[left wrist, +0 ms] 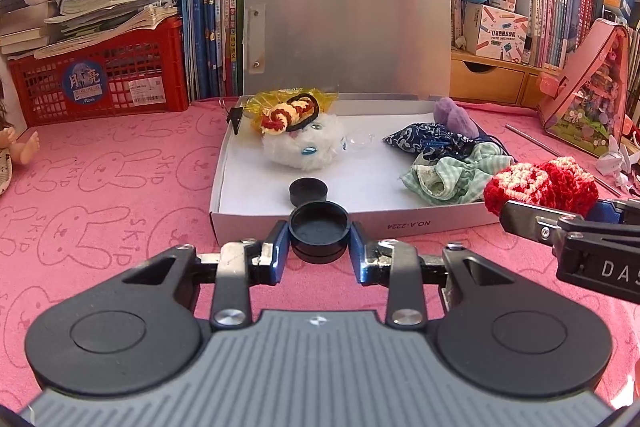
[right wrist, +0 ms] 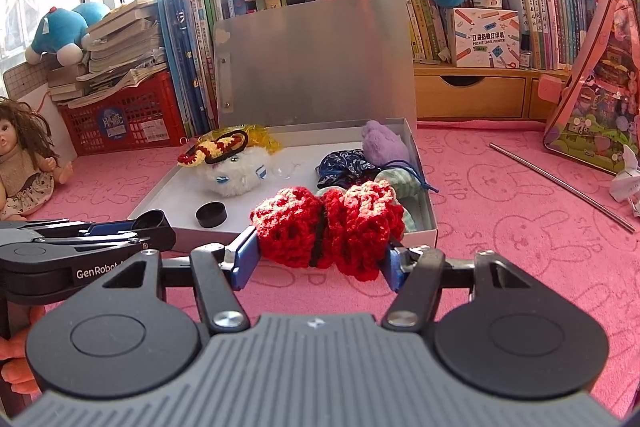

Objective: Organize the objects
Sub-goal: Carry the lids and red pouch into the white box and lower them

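An open white box with a raised grey lid lies on the pink cloth. Inside are a white plush ball with a yellow-red knit piece, a black round cap, blue, green and purple fabric pieces. My left gripper is shut on a black round container just in front of the box's near wall. My right gripper is shut on a red crocheted bow at the box's near right corner.
Books, red crates and plush toys line the back. A doll sits at the left. A metal rod, a pink toy package and folded paper lie at the right. A wooden drawer unit stands behind.
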